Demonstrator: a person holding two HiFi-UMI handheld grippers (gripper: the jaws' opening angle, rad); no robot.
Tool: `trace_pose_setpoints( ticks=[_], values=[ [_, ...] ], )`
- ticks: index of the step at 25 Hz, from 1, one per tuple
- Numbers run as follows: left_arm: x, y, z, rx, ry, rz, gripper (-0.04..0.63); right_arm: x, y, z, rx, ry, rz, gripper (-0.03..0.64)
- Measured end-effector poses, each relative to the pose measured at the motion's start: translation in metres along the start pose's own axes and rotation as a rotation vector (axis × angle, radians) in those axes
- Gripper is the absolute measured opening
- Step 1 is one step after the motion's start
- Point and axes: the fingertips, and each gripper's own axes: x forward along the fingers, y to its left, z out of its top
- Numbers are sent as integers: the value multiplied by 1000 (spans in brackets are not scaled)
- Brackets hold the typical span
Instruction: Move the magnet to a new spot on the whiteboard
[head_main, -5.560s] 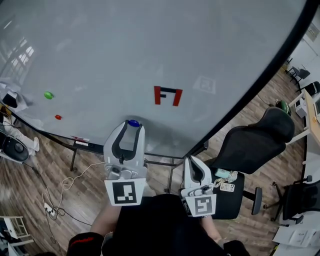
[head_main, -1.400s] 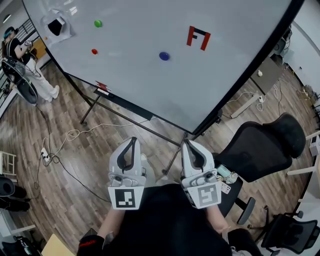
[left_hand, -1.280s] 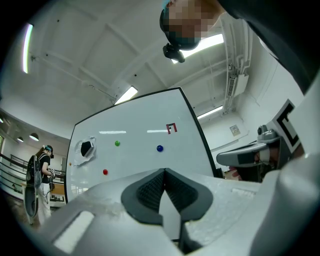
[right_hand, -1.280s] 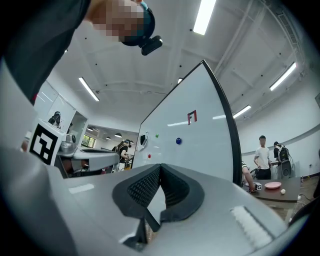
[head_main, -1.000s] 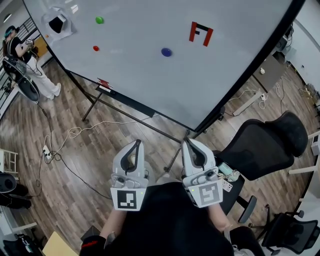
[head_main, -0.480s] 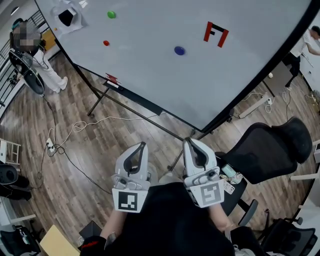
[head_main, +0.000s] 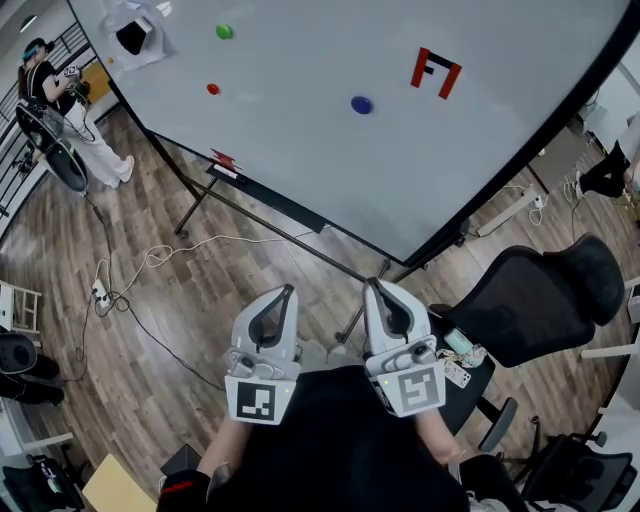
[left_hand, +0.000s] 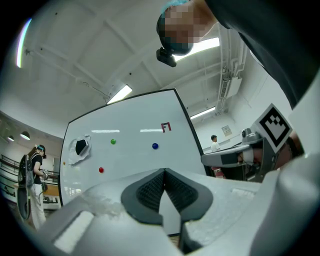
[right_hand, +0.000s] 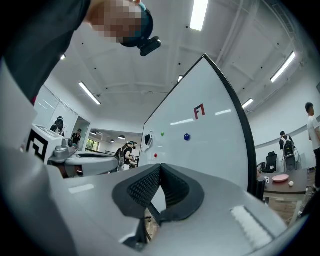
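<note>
The blue magnet (head_main: 361, 104) sticks to the whiteboard (head_main: 300, 130), left of a red-and-black mark (head_main: 435, 72). It also shows in the left gripper view as the blue magnet (left_hand: 155, 146) and in the right gripper view as the blue magnet (right_hand: 187, 136). My left gripper (head_main: 287, 291) and right gripper (head_main: 373, 285) hang side by side close to my body, far below the board. Both are shut with nothing between the pads. The left gripper (left_hand: 164, 171) and right gripper (right_hand: 160, 166) point up toward the board.
A green magnet (head_main: 224, 32) and a red magnet (head_main: 212, 89) sit further left on the board. A black office chair (head_main: 530, 290) stands at my right. A cable and power strip (head_main: 100, 295) lie on the wood floor. A person (head_main: 60, 100) stands at the far left.
Since the earliest frame my left gripper has come away from the board, and the blue magnet stays stuck there alone. Over the last second both grippers keep still; only the view shifts slightly.
</note>
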Motion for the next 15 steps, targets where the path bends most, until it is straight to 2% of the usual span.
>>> trace_pose_setpoints(
  ticks=[4, 9, 15],
  values=[
    [3, -5, -3, -17, 0, -7, 2, -3, -2, -4, 1, 25, -6, 0],
    [8, -14, -1, 3, -12, -33, 2, -4, -7, -4, -11, 30, -8, 0],
    [5, -7, -3, -2, -4, -14, 2, -2, -2, -4, -13, 35, 2, 0]
  ],
)
